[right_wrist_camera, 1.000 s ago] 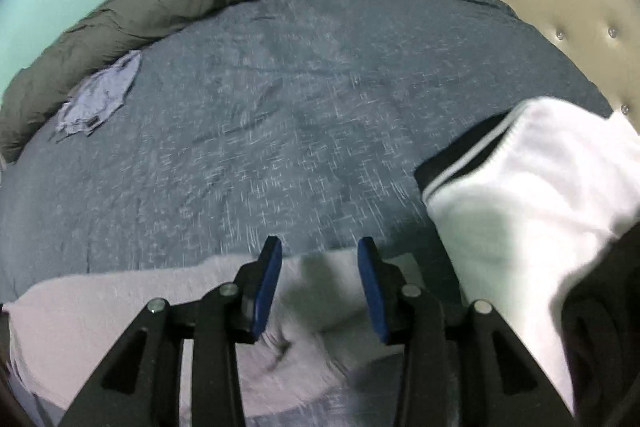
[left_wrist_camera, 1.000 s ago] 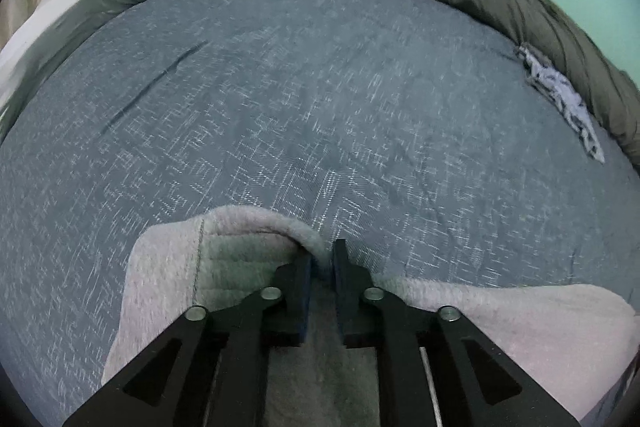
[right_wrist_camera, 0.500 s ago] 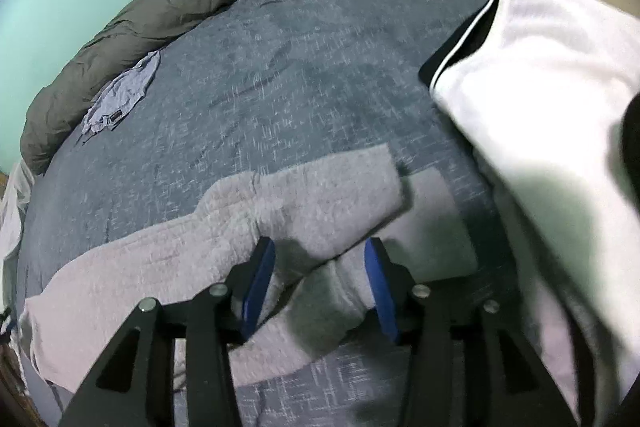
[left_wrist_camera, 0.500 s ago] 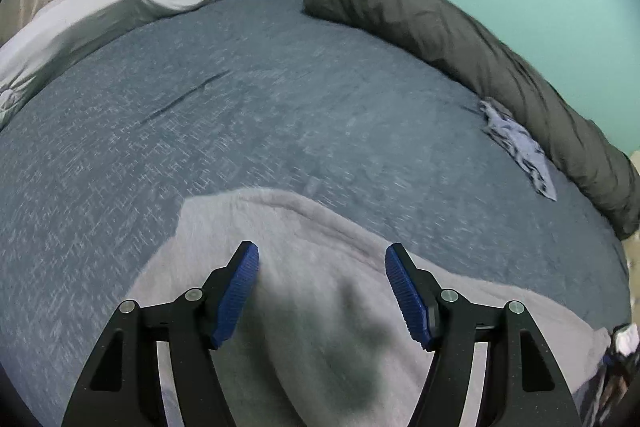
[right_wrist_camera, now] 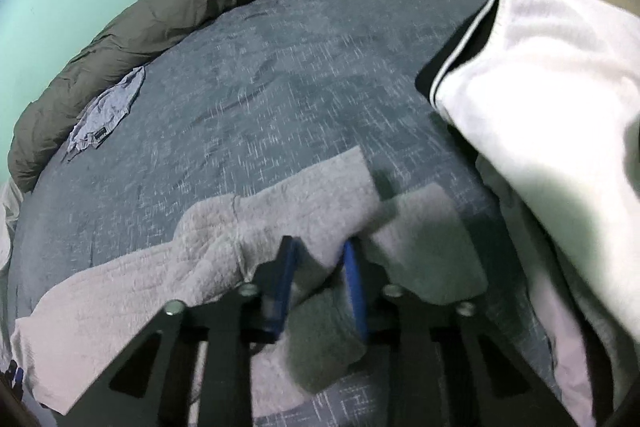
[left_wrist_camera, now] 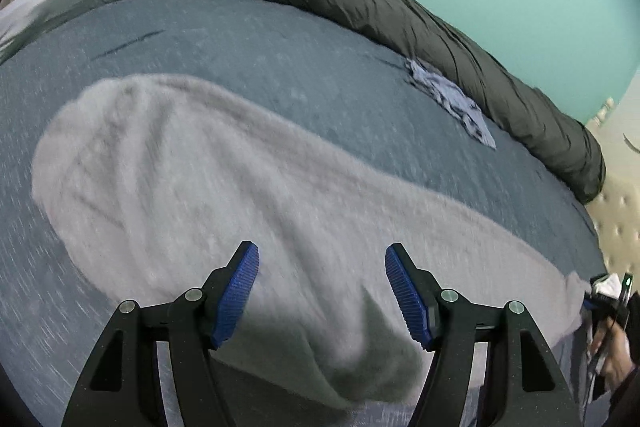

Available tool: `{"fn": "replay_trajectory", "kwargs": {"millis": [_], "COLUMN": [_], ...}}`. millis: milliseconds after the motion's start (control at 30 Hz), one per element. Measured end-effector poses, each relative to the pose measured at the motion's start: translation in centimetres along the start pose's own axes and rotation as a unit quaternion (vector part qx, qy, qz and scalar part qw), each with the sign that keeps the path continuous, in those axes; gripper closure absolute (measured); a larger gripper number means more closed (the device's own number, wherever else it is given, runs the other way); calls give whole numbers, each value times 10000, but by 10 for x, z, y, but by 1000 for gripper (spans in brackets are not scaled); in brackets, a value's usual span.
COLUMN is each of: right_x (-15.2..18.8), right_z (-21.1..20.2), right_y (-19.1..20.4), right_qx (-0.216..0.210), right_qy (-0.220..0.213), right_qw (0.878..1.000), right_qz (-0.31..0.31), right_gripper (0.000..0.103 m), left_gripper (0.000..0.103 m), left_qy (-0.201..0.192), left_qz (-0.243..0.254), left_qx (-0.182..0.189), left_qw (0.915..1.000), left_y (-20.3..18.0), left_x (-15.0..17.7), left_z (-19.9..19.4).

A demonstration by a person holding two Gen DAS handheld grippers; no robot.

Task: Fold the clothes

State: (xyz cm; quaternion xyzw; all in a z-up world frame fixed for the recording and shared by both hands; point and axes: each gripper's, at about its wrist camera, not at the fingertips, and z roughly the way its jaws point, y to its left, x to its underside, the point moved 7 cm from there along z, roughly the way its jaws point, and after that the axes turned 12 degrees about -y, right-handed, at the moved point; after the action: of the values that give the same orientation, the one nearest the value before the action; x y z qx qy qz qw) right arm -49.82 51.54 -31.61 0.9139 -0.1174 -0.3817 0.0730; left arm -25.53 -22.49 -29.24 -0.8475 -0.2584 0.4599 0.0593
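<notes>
Currently listed: grey garment [left_wrist_camera: 224, 187], spread flat across the blue bedspread [left_wrist_camera: 280, 55]. Left gripper [left_wrist_camera: 322, 291] is held spread above it, nothing between the pads. Right gripper [right_wrist_camera: 320, 279], jaws just closing, is pinched on a raised fold of the garment. White garment [right_wrist_camera: 560, 87] is seen at right.

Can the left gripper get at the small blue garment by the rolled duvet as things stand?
Probably yes, though it's a stretch. The left gripper is open and empty over the grey garment; only bare bedspread lies between it and the small blue garment.
</notes>
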Motion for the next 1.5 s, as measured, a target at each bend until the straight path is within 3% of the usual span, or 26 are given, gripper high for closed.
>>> {"fn": "replay_trajectory", "kwargs": {"millis": [167,433,633,800,900,933,1000,1100,1167,1267,1400,1500], "right_x": [-8,-17,-44,-16,-2,-1,-3,-8,-11,2,16,14], "right_z": [-4,-23,-45,-18,-5,-5,-11,-25,-34,-31,-32,-44], "right_y": [8,9,7,-19,-26,-27,-32,-34,-27,-8,10,32], "right_qx": [44,235,627,1191,1176,1207,1349,1439,1312,911,837,688], "right_qy": [-152,-72,199,909,838,744,471,153,-45,211,345,108], "right_qw": [9995,9982,9903,9807,9810,9810,9799,9785,9783,9795,9794,9820], "right_qz": [-282,-547,-1227,-1259,-1296,-1324,-1395,-1469,-1605,-1783,-1803,-1758], "right_gripper": [95,96,96,96,95,92,76,72,72,70,70,68], "left_gripper": [33,33,33,33,33,33,33,33,33,33,33,33], "left_qy": [-149,-214,-246,-245,-221,-213,-195,-168,-159,-156,-142,-165], "left_qz": [548,545,510,558,571,556,546,524,481,486,430,398], "left_qx": [-124,-97,-12,51,40,44,47,54,66,77,111,97], "left_qw": [9983,9982,9984,9981,9981,9982,9983,9985,9987,9987,9989,9990], "left_y": [-15,-18,-21,-26,-24,-24,-23,-23,-23,-24,-22,-17], "left_x": [14,18,16,17,17,17,17,18,18,18,15,13], "left_z": [-4,-3,-7,-9,-7,-6,-5,-4,-4,-4,-5,-7]}}
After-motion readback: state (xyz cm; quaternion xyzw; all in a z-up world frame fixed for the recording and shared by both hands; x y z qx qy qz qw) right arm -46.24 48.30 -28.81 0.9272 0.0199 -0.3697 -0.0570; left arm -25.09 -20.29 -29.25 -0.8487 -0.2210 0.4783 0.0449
